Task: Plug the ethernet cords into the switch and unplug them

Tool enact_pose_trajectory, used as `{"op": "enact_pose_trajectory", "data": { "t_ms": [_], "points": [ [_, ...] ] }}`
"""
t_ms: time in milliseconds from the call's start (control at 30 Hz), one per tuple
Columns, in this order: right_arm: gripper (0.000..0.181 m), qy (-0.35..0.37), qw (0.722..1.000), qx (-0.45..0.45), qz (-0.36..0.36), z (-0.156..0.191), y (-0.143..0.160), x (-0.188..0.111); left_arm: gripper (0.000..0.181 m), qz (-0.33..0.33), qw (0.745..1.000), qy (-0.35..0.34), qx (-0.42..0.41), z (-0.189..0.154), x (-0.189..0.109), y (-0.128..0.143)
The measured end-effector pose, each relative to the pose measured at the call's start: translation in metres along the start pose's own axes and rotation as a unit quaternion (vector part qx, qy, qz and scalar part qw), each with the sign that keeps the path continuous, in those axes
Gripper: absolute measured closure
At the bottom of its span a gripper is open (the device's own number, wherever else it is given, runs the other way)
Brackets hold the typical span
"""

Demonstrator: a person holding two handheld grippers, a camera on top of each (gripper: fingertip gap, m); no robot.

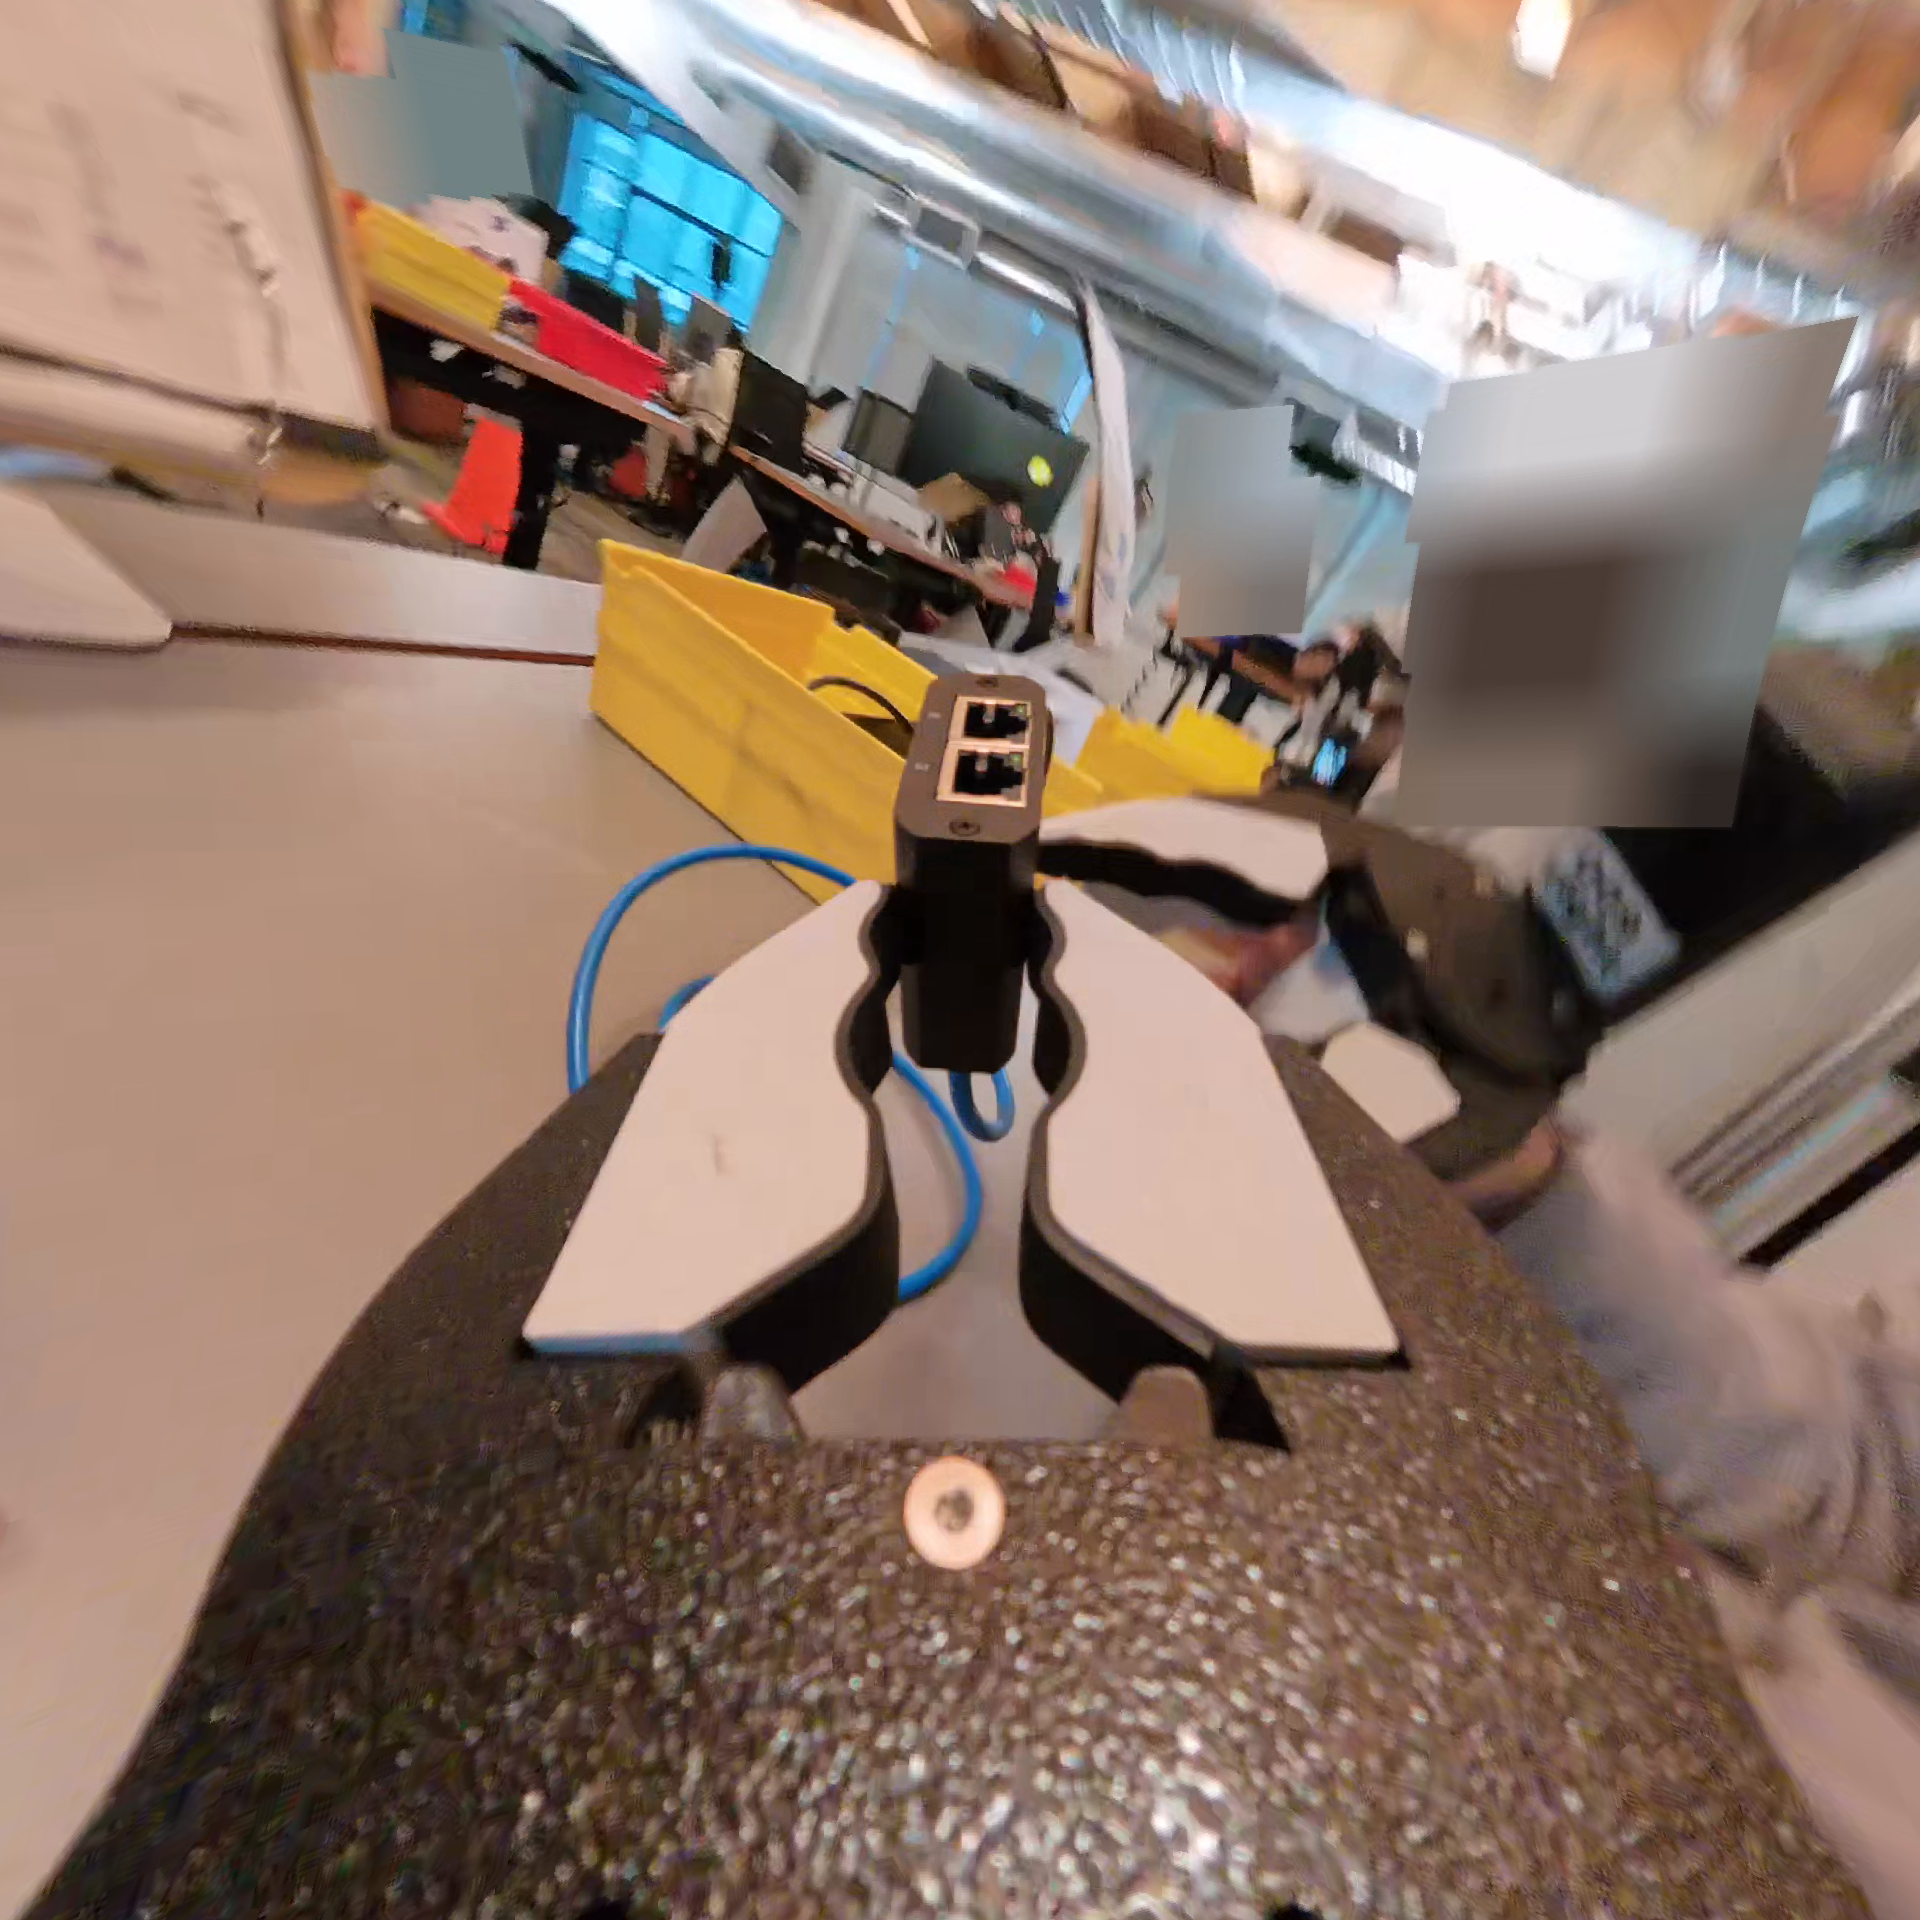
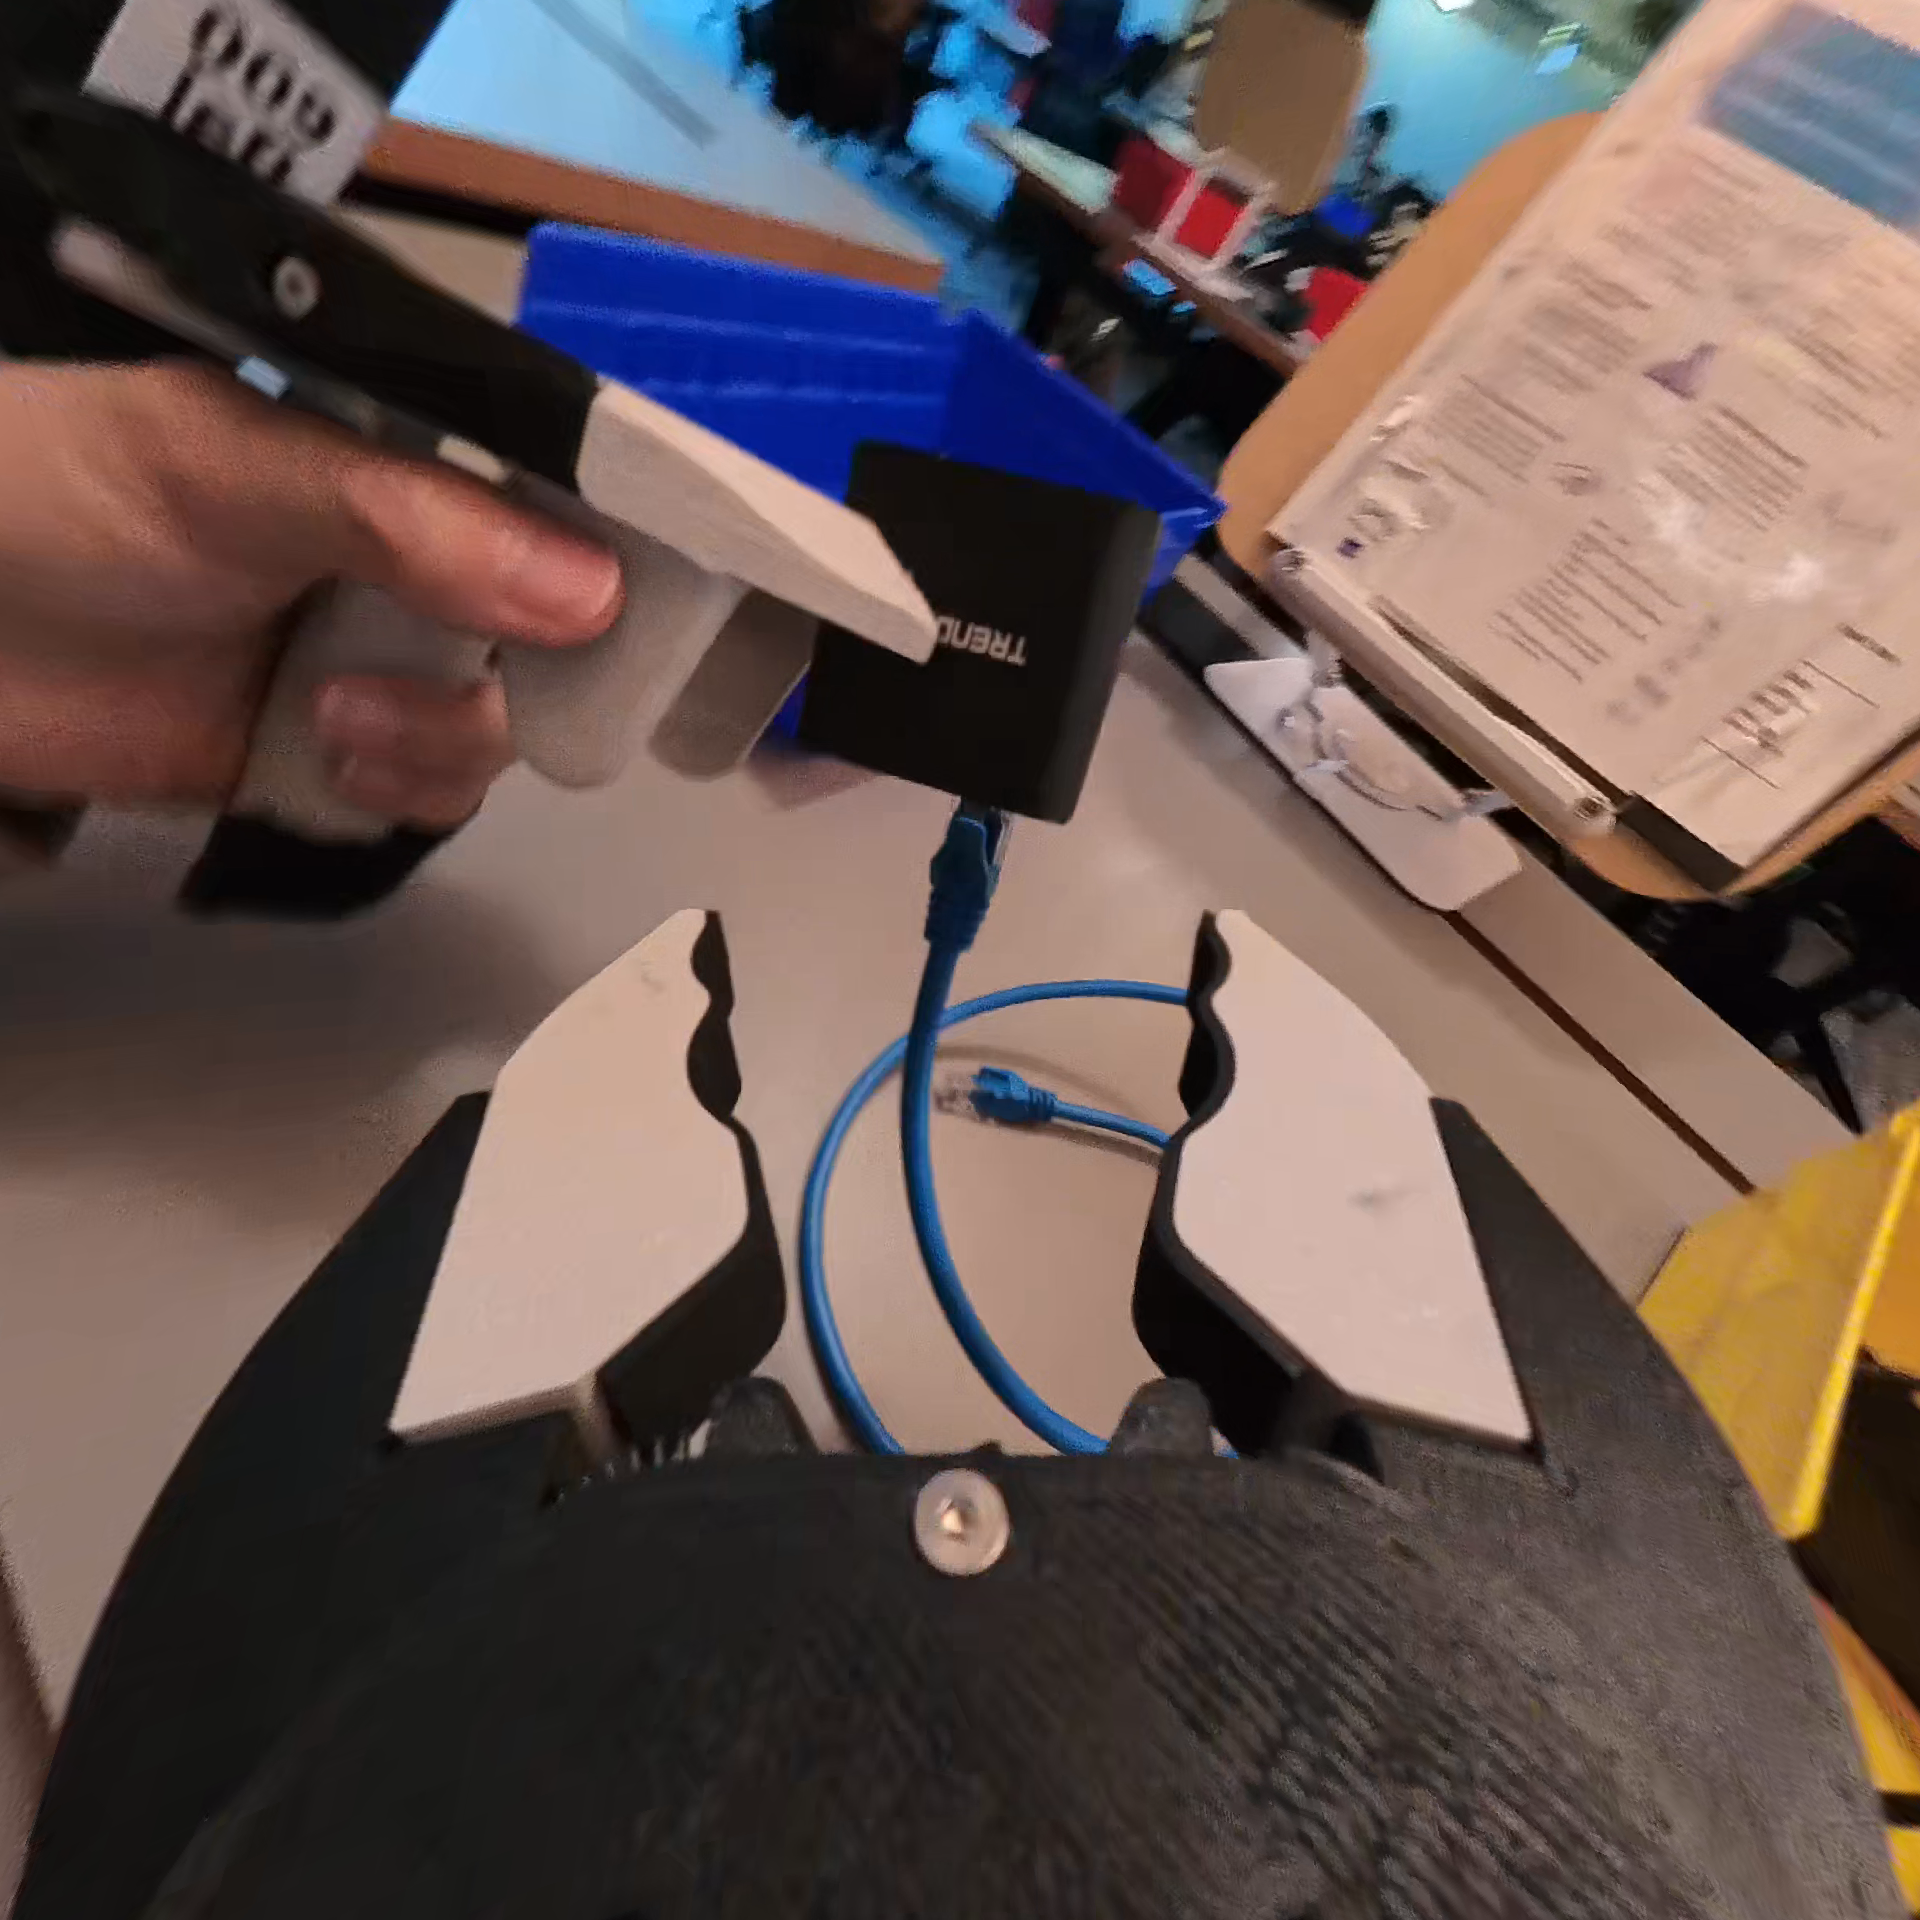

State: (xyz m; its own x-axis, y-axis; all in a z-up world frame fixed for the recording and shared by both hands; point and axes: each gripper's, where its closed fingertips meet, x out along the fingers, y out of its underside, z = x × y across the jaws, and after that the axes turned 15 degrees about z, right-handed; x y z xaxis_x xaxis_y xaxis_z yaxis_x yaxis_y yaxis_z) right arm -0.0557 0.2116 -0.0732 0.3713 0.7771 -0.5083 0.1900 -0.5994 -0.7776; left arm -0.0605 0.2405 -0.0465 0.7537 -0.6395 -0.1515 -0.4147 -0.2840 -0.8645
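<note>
My left gripper (image 1: 961, 935) is shut on a small black switch (image 1: 961, 987) and holds it above the table. Two empty ports (image 1: 982, 753) show on its far end. In the right wrist view the switch (image 2: 987, 623) hangs from the left gripper's fingers (image 2: 769, 561). One plug (image 2: 966, 862) of a blue ethernet cord (image 2: 925, 1195) sits in its lower edge. The cord loops on the table, and its other plug (image 2: 1003, 1096) lies loose there. My right gripper (image 2: 958, 925) is open and empty just below the plugged end, its jaws on either side of the cord.
A yellow bin (image 1: 727, 707) stands behind the switch on the grey table (image 1: 260, 987). A blue bin (image 2: 831, 343) is beyond the switch. A paper-covered board (image 2: 1610, 468) leans at the right. Another yellow bin (image 2: 1787, 1299) is at the right edge. A hand (image 2: 312, 582) holds the left gripper. Some 5 centimetres of space lies between my two pairs of fingers.
</note>
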Motion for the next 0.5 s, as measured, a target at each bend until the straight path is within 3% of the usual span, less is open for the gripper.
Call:
{"op": "enact_pose_trajectory", "data": {
  "t_ms": [200,233,267,367,500],
  "points": [
    [0.096,0.072,0.996,0.054,-0.016,-0.010,-0.005,0.021,0.158,-0.027,0.992,0.044,-0.112,-0.002,0.018,0.007],
    [0.101,0.083,0.995,0.051,-0.027,-0.013,-0.006,0.020,0.158,-0.026,0.992,0.049,-0.112,-0.006,0.021,0.008],
    [0.119,0.079,0.995,0.040,-0.041,-0.012,-0.008,0.017,0.158,-0.020,0.993,0.053,-0.107,-0.010,0.024,0.009],
    [0.119,0.053,0.997,0.012,-0.048,-0.012,-0.004,0.013,0.158,0.003,0.996,0.054,-0.075,-0.016,0.029,0.013],
    [0.119,-0.070,0.992,-0.106,0.004,0.003,0.013,-0.001,0.152,0.080,0.991,0.068,0.085,-0.031,0.027,0.030]
  ]
}}
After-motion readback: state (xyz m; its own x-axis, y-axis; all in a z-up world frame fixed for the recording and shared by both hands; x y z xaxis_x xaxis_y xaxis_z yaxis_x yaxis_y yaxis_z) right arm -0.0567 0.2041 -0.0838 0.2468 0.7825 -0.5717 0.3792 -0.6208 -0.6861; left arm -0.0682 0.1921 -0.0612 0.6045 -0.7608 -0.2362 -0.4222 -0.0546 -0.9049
